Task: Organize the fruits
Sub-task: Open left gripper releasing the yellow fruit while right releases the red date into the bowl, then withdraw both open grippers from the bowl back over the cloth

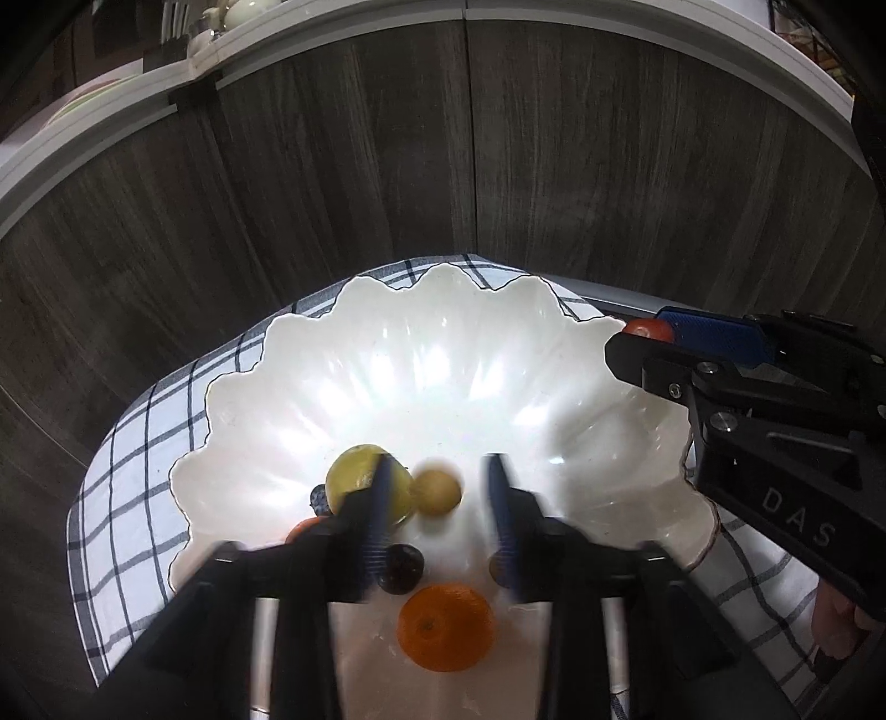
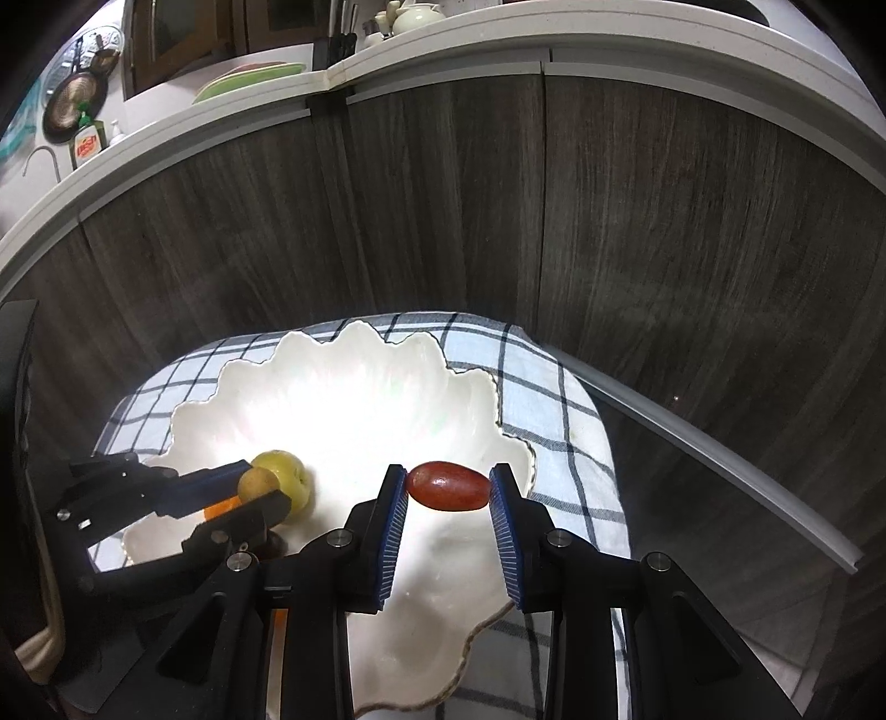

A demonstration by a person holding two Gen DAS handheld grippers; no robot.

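A white scalloped bowl (image 1: 443, 354) sits on a checked cloth (image 1: 133, 443); it also shows in the right wrist view (image 2: 343, 399). In it lie a yellow-green fruit (image 1: 354, 476), a small tan round fruit (image 1: 437, 492), an orange (image 1: 446, 626), a dark plum (image 1: 401, 567) and a blue berry (image 1: 318, 495). My left gripper (image 1: 440, 482) is open over the bowl, the tan fruit blurred between its fingers and apart from them. My right gripper (image 2: 448, 487) is shut on a red oval fruit (image 2: 448, 492) above the bowl's right rim; it shows in the left wrist view (image 1: 645, 332).
Dark wood cabinet fronts (image 1: 498, 166) rise close behind the bowl under a white counter edge (image 2: 443, 50). A metal strip (image 2: 720, 443) runs along the right. Dishes and a green plate (image 2: 249, 77) stand on the counter.
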